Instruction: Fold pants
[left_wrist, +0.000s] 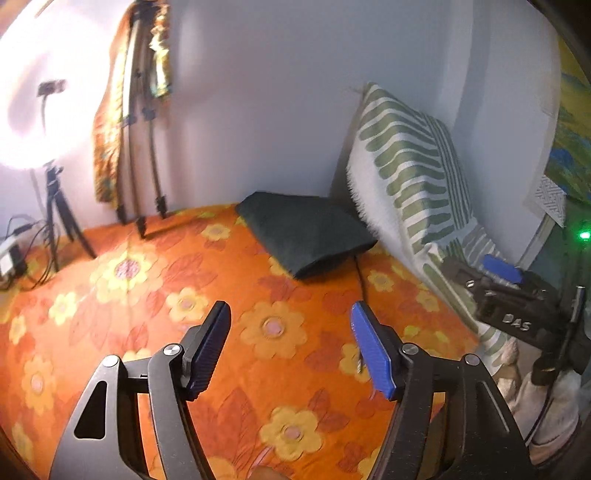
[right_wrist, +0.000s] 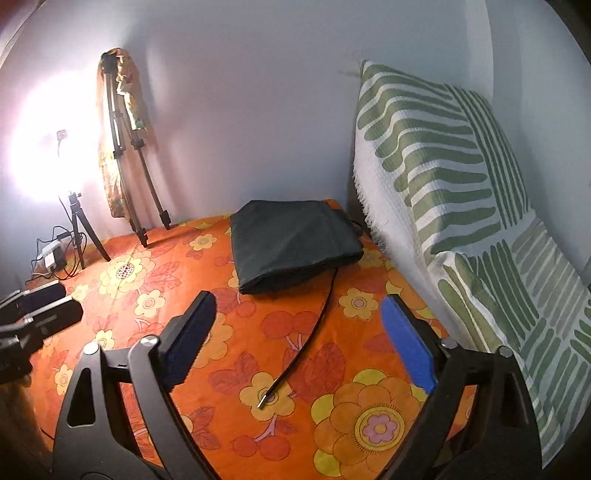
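Pants (right_wrist: 295, 243) lie folded beside the pillow (right_wrist: 436, 166); both grippers (left_wrist: 291, 343) (right_wrist: 295, 343), released, hover near, seemingly finished.

A: What carries it all?

B: A bed (right_wrist: 295, 332) under an orange flowered cover.

A: And lying on it?

B: Folded dark pants (right_wrist: 291, 243) at twelve o'clock, a black cable (right_wrist: 314, 332) running from them toward six, green-striped pillows (right_wrist: 461, 221) at three, and tripods (right_wrist: 133, 199) with an adapter (right_wrist: 53, 254) at ten.
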